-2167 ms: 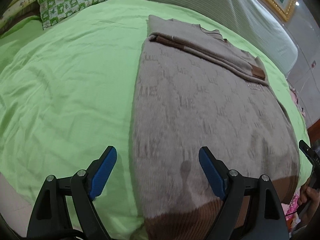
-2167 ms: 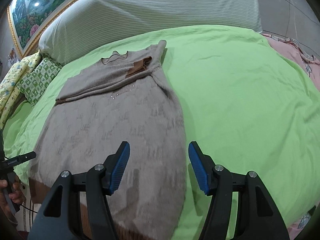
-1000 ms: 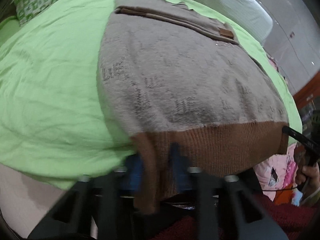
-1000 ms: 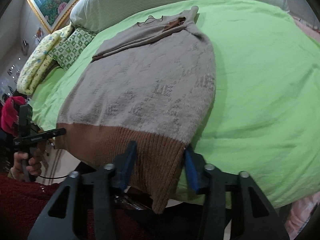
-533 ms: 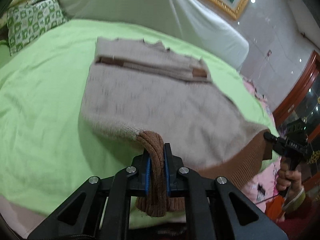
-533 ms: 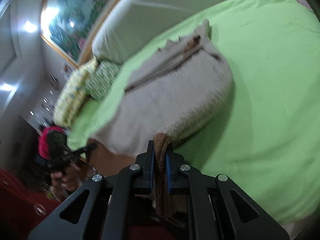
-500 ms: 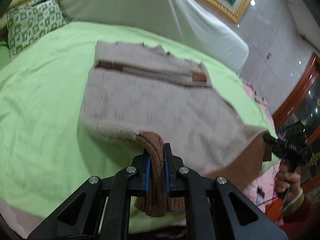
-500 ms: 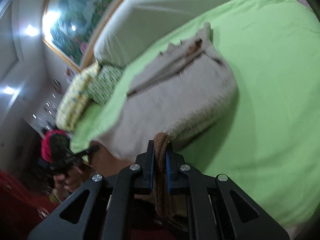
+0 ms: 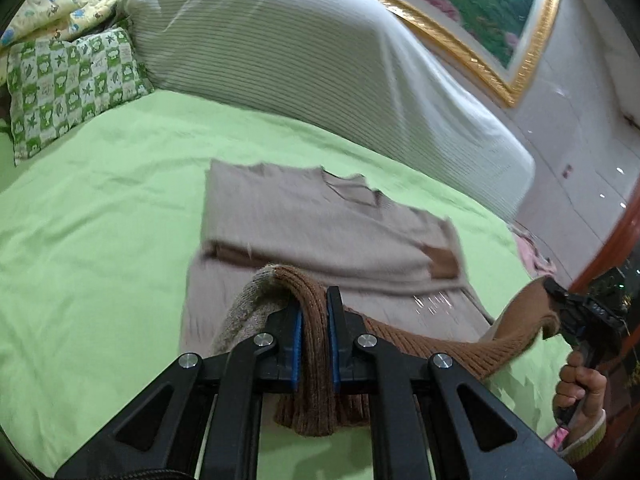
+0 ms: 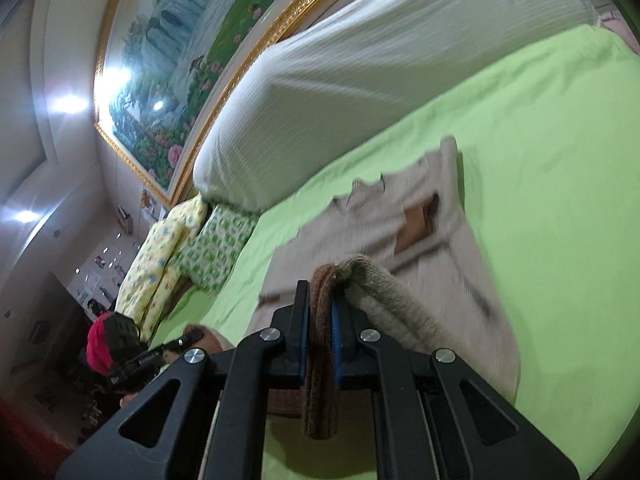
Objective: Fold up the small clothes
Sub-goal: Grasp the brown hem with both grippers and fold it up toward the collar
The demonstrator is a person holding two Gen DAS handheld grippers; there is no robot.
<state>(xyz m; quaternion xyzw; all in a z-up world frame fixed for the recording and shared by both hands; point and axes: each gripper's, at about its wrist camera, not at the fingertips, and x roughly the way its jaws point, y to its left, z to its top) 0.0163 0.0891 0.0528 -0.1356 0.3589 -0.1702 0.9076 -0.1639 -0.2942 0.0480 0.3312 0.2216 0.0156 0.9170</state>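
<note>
The beige sweater (image 9: 320, 232) lies on the green bed sheet (image 9: 100, 208), sleeves folded across its chest. Its brown bottom band (image 9: 316, 344) was lying flat at the bed's edge a moment ago; now it is up in the air. The left gripper (image 9: 314, 336) and the right gripper (image 10: 320, 336) are each squeezed tight on a corner. The bottom half looks ready to go over the top

Right claw (image 10: 320, 320) pinches the sweater's brown hem (image 10: 322, 392) above the green sheet (image 10: 560, 240).
</note>
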